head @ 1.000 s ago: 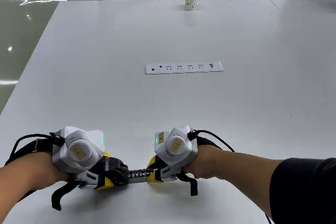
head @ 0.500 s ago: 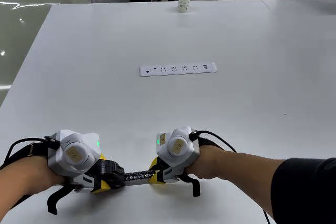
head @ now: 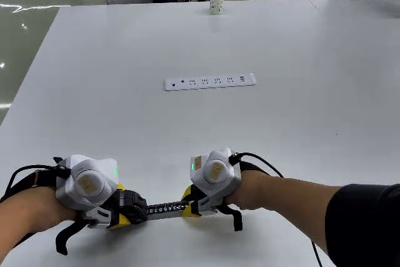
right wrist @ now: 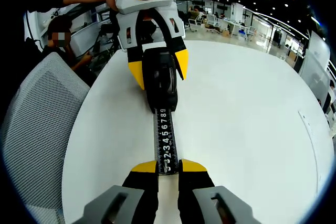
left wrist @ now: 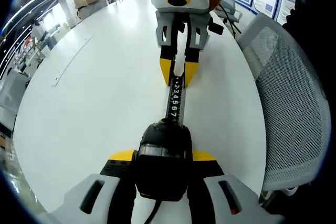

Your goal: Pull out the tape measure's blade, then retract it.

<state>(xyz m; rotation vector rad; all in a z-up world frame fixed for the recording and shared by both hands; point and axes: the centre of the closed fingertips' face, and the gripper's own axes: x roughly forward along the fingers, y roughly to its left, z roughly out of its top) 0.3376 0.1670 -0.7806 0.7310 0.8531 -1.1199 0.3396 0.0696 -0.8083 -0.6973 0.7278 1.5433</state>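
- Spanning most of the head view, the white desk [head: 300, 123] carries everything, and the work sits at its near edge.
- A grey mesh chair [left wrist: 294, 103] stands just beside the desk's edge in the left gripper view.
- A white strip [head: 209, 82] of sockets lies flat at mid-desk, well apart from both grippers.
- The left gripper [head: 128, 209] is held low at the near edge, its yellow-tipped jaws pinching the black tape measure [head: 133, 205] from both sides.
- The right gripper [head: 190, 203] faces it from the right, with its jaws pressed onto the end of the blade [head: 165, 207]. Its own view shows only a thin gap between them.
- The tape measure sits between the left jaws at the desk's near edge, its mouth pointing at the right gripper.
- The blade is drawn out a short way. It runs straight and low along the desk from the case to the right jaws, and it is dark with white numerals.
- A paper cup [head: 216, 2] stands upright at the far edge of the desk.
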